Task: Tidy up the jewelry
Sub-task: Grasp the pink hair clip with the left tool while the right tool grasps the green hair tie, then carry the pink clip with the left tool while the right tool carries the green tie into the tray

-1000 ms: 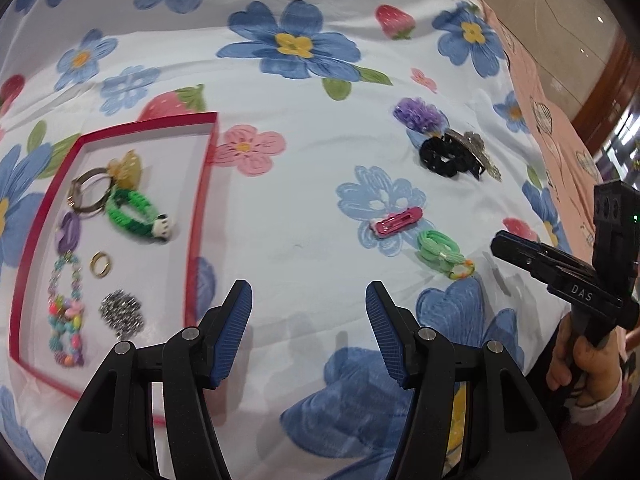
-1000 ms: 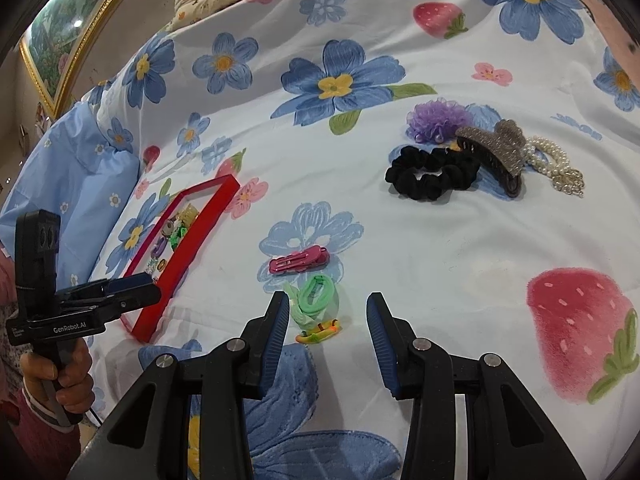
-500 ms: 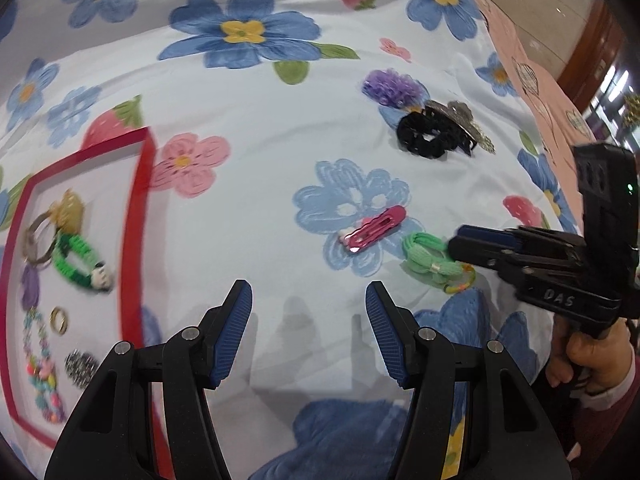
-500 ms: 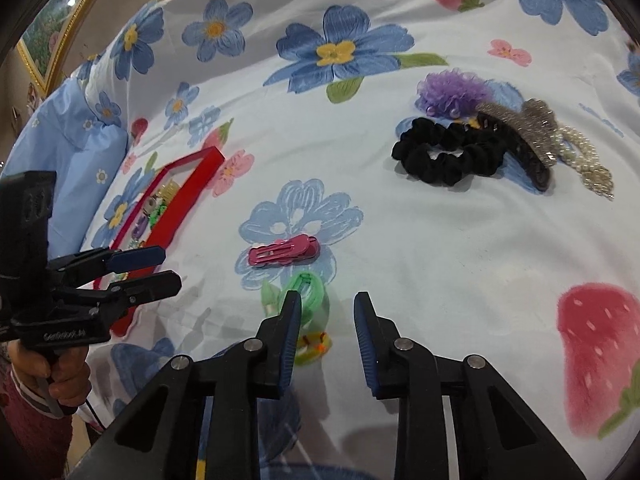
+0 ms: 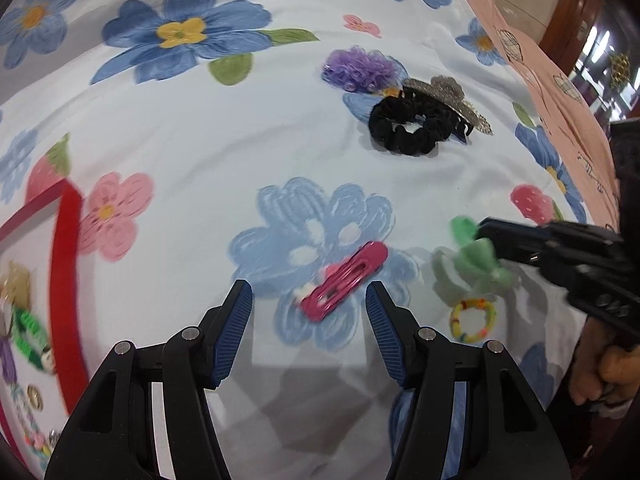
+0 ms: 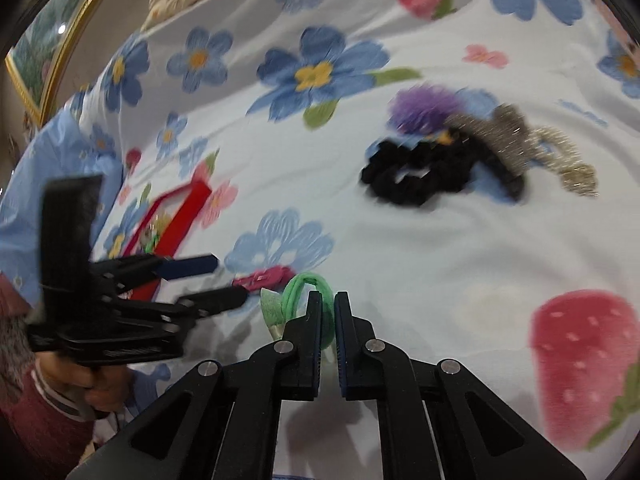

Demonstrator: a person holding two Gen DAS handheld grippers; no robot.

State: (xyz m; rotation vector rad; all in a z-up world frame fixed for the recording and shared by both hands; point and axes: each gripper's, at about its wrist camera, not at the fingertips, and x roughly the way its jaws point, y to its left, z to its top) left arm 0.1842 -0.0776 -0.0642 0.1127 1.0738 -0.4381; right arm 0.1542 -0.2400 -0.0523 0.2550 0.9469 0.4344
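Note:
My right gripper point(image 6: 328, 304) is shut on a green hair tie point(image 6: 304, 292) and holds it just above the flowered sheet; the tie also shows in the left wrist view point(image 5: 474, 262), with a small beaded ring point(image 5: 472, 320) below it. My left gripper point(image 5: 308, 308) is open, its jaws on either side of a pink hair clip point(image 5: 344, 280) that lies on the sheet. The left gripper also shows in the right wrist view point(image 6: 216, 280). A red tray point(image 5: 66, 280) holding several pieces of jewelry is at the left.
A black scrunchie point(image 5: 408, 128), a purple scrunchie point(image 5: 360, 68) and a glittery claw clip point(image 5: 448, 100) lie together at the far right of the sheet. A pearl bracelet point(image 6: 568, 160) lies beside them. A pink blanket point(image 5: 552, 92) borders the right edge.
My right gripper has closed on the green hair tie and lifted it. My left gripper has moved right, from the tray to the pink hair clip.

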